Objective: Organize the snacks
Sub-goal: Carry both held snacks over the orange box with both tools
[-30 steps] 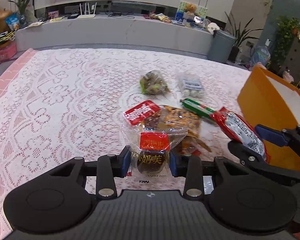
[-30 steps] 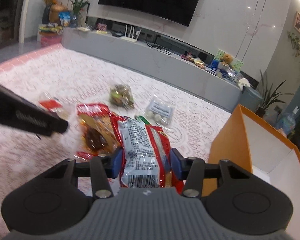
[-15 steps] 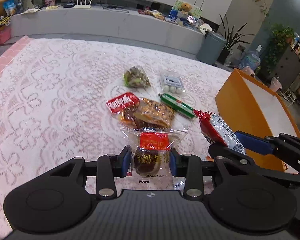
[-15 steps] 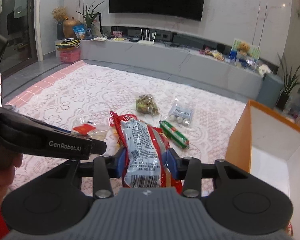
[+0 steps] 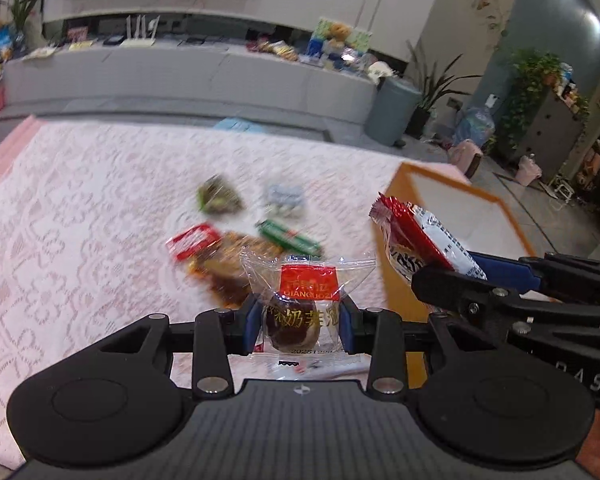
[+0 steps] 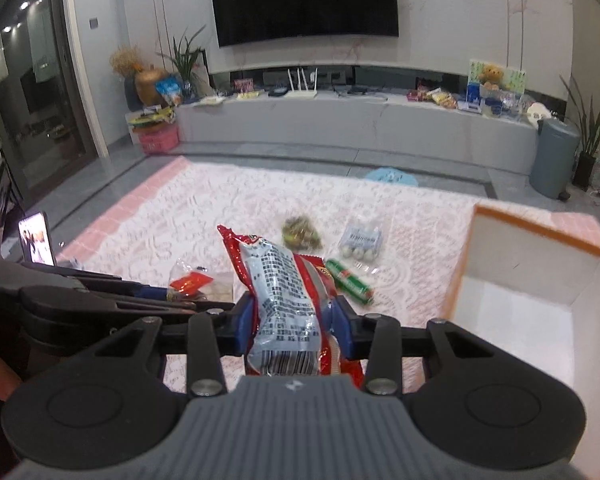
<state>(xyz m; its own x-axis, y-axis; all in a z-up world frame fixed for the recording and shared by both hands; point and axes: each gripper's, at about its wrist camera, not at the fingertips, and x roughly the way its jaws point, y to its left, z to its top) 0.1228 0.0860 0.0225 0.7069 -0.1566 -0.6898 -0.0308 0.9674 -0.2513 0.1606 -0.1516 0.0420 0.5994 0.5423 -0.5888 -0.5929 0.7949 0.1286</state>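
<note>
My left gripper is shut on a clear packet with a red label and a dark date inside, held above the pink lace tablecloth. My right gripper is shut on a red and white snack bag, also lifted off the cloth. In the left wrist view that bag hangs in front of the orange box, whose white inside lies open just right of the right gripper. The left gripper sits to the left of the right one.
On the cloth lie a green sausage stick, a pack of small white eggs, a green-brown packet and a brown meat packet. A phone stands at the left edge. A grey bin stands beyond the table.
Both grippers have risen from the cloth with their packets held. The right gripper has swung its view to face the box's open top and the room beyond.
</note>
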